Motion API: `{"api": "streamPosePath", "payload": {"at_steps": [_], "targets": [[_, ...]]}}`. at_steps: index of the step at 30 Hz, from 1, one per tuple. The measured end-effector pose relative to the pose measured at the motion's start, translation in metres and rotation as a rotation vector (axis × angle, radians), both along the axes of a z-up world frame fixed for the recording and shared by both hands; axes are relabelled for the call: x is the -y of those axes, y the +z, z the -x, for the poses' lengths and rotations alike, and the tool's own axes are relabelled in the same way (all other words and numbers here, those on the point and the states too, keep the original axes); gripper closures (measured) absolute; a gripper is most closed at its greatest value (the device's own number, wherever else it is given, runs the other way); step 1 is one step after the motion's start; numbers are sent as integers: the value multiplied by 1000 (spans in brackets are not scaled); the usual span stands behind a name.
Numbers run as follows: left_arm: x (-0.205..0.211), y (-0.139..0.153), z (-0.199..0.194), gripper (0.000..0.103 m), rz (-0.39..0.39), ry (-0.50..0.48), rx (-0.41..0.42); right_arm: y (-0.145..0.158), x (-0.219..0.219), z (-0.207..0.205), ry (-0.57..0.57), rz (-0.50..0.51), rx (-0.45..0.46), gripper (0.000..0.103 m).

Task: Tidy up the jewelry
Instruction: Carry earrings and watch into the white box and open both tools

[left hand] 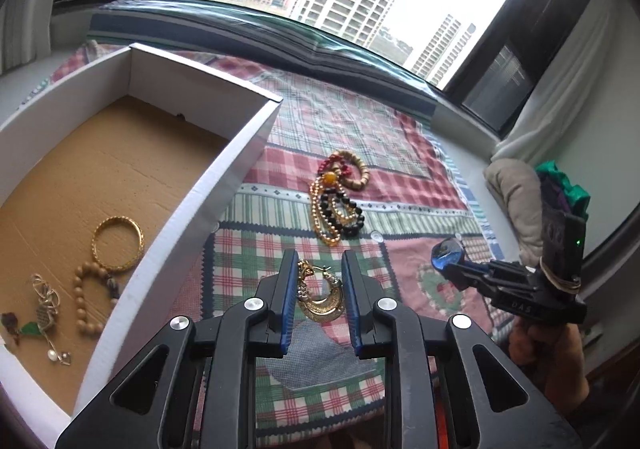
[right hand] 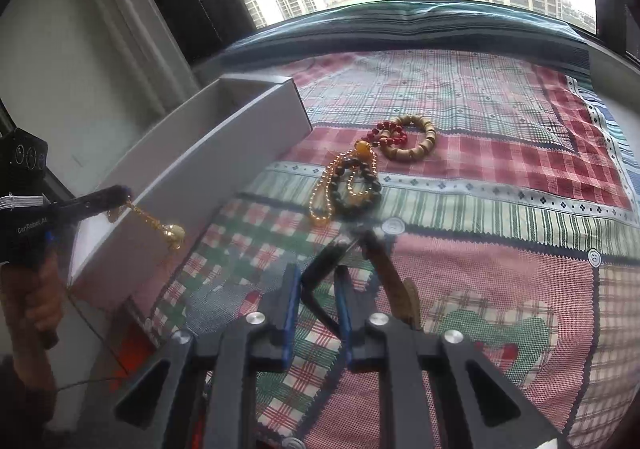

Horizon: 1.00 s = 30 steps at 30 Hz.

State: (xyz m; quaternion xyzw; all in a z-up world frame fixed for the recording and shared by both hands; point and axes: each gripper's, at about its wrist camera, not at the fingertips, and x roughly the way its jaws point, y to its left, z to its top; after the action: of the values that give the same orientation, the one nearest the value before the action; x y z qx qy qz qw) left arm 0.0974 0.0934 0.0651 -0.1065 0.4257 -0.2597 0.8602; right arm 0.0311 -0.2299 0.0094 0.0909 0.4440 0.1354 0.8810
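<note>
Left wrist view shows the left gripper (left hand: 320, 281) clamped on a gold earring (left hand: 320, 297), a filigree crescent hanging from a short chain and hook, lifted above the patchwork cloth (left hand: 400, 129). To its left stands an open white box (left hand: 224, 177) with a brown cardboard floor, where a gold bangle (left hand: 117, 245), a wooden bead bracelet (left hand: 86, 299) and a tangled silver piece (left hand: 46, 305) lie. Farther off on the cloth sits a heap of beaded strands (left hand: 340, 197): red, black, gold and tan. At the right, the right gripper (left hand: 450, 255) is closed on a blue glass bead (left hand: 447, 254); what else hangs from it stays blurred in the right wrist view.
</note>
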Motion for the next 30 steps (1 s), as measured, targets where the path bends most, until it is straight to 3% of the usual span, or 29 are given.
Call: {"api": "streamPosePath", "payload": {"at_steps": [11, 19, 24, 30], "targets": [[-46, 47, 7, 82, 40, 51, 32, 33, -56, -23, 160, 20, 51, 85], [-116, 78, -9, 82, 16, 227, 94, 88, -136, -76, 334, 48, 183, 85], [-150, 52, -40, 82, -16, 336, 47, 92, -195, -126, 439, 35, 174, 85], [-181, -8, -88, 82, -68, 431, -76, 47, -275, -189, 567, 151, 60, 85]]}}
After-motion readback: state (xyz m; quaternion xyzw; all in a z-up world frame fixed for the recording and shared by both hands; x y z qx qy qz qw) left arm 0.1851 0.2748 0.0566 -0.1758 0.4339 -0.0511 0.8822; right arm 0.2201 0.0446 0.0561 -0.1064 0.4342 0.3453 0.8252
